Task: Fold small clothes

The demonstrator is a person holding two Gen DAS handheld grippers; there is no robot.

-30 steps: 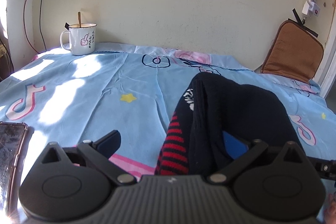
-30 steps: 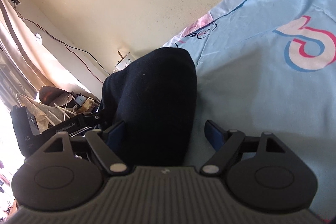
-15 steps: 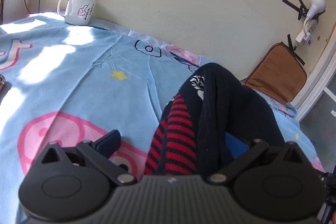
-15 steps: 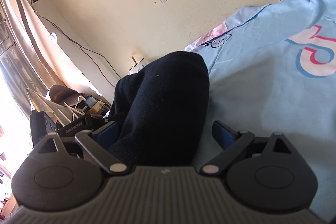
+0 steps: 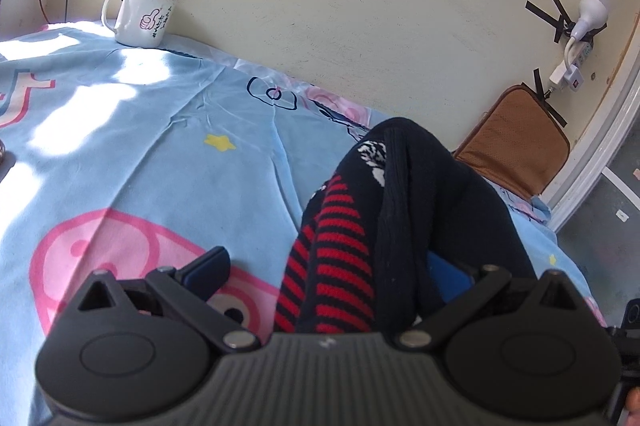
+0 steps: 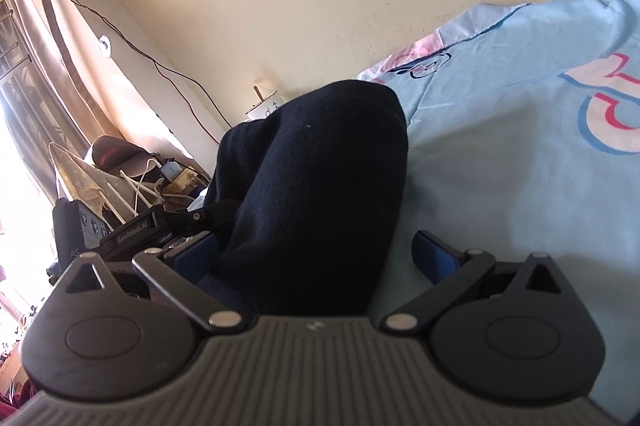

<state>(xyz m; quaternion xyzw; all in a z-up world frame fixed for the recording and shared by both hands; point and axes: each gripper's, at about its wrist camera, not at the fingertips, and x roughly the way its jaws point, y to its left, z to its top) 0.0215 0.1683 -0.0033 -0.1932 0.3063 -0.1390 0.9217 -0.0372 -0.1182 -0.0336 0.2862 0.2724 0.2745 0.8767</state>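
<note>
The small garment (image 5: 404, 226) is a dark knit piece with red stripes and a white pattern on 1 side, plain navy on the other. It lies bunched in a long hump on the near right part of the bed, running away from both cameras toward the wall.

The left gripper (image 5: 340, 266) stands wide: its left finger is clear of the cloth over the pink print, while the right finger is mostly hidden behind the dark fabric, so nothing is pinched. The right gripper (image 6: 316, 254) has just been opening and now stands at its widest, with the navy cloth (image 6: 320, 178) between its fingers but clear of the right-hand pad; it grips nothing. In that view the left gripper's body shows just left of the garment.

As a judgement, 1 fold looks laid, since the cloth is doubled over itself and both tools have let go. It is not yet flat or tidy, so smoothing or a further fold likely remains.

The bedsheet (image 5: 140, 154) is light blue with pink cartoon prints and a yellow star, sunlit on the far left. A white mug (image 5: 140, 18) with a spoon stands at the far left by the cream wall. A brown cushion (image 5: 516, 138) leans at the far right under a taped power strip and lamp (image 5: 592, 12). The right view shows curtains and clutter at the left.
</note>
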